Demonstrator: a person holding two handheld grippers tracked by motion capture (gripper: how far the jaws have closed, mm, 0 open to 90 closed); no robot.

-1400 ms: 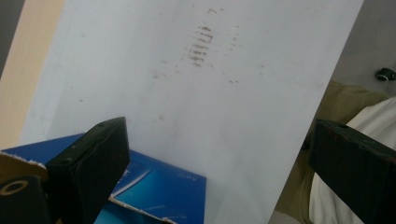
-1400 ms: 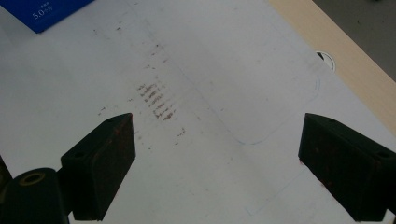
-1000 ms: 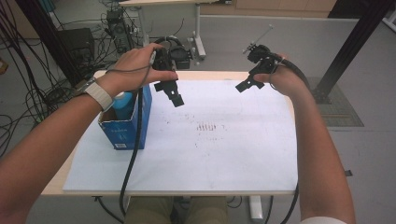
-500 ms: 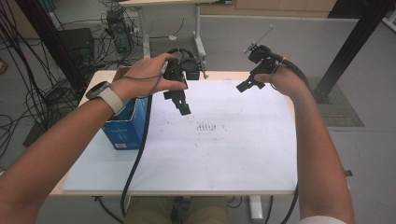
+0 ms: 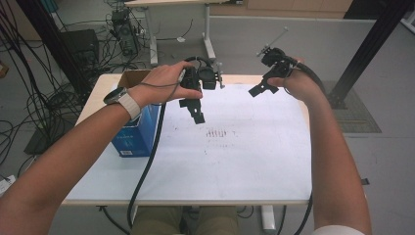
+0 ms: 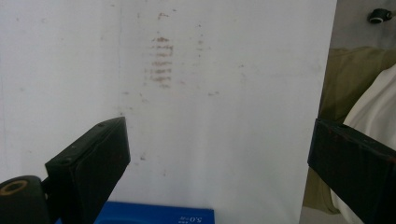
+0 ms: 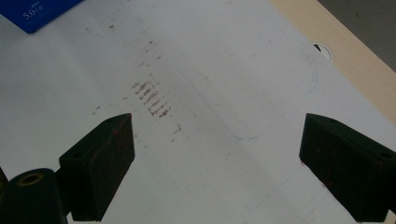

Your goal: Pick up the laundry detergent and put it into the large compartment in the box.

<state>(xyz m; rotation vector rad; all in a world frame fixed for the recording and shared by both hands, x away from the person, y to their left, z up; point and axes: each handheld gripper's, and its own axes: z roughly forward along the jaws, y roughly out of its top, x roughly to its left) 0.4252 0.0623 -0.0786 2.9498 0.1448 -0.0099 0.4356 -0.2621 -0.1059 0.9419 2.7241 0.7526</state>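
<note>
My left gripper (image 5: 194,109) hangs over the back middle of the white sheet (image 5: 244,161), just right of the blue box (image 5: 133,134). In the left gripper view its jaws (image 6: 219,140) stand wide open over the sheet with nothing between them. My right gripper (image 5: 258,89) is held above the sheet's far right part. Seen in the right gripper view, those jaws (image 7: 217,135) are also wide apart and bare. A patch of brown smudges (image 5: 220,132) marks the sheet's middle; the smudges (image 6: 161,65) lie ahead of the left jaws, and the smudges (image 7: 149,100) lie near the right gripper's left jaw.
The blue box (image 6: 154,215) stands at the table's left with its open cardboard top (image 5: 131,78). A wooden table edge (image 7: 355,42) with a round cable hole (image 7: 322,51) borders the sheet. A black cable (image 5: 147,166) trails from the left gripper off the front edge.
My left hand has carried its gripper to the right, from above the blue box to the back middle of the sheet. The right gripper has hardly moved.
</note>
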